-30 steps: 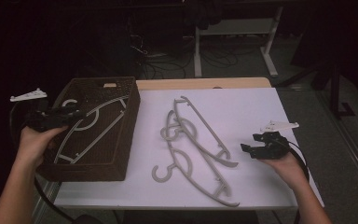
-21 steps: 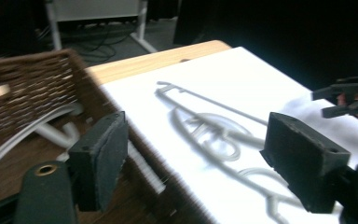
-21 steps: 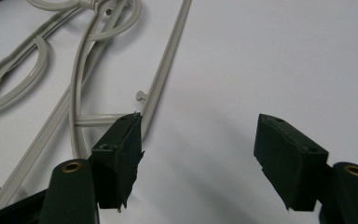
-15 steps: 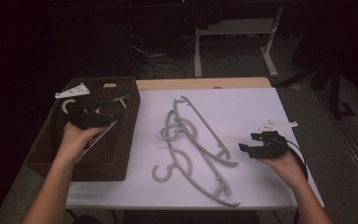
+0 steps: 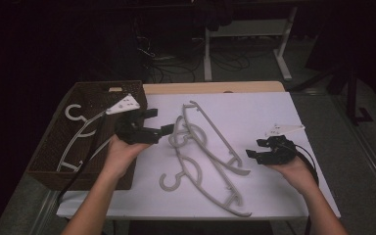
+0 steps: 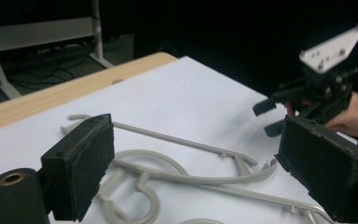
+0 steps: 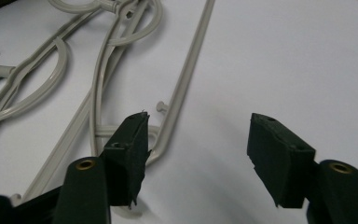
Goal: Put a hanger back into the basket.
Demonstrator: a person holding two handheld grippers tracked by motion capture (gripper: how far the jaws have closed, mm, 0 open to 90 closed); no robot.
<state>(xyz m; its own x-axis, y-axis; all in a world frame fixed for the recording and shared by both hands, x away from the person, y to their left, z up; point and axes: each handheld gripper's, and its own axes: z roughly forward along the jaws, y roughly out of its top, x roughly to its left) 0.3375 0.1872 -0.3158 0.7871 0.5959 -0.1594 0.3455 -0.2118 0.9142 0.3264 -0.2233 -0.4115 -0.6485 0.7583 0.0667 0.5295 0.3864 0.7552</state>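
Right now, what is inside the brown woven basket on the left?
One grey hanger lies inside the basket, its hook toward the far wall. The person's left forearm and the left gripper cover the basket's near right part, so anything there is hidden.

Both forearms are bare, no sleeves showing. The left gripper (image 5: 164, 128) and the right gripper (image 5: 252, 155) are black, each topped by a pale three-cornered plate with small screws. The jaws carry dark, rough pads; brass-coloured eyelets sit at their bases. Black cables trail back.
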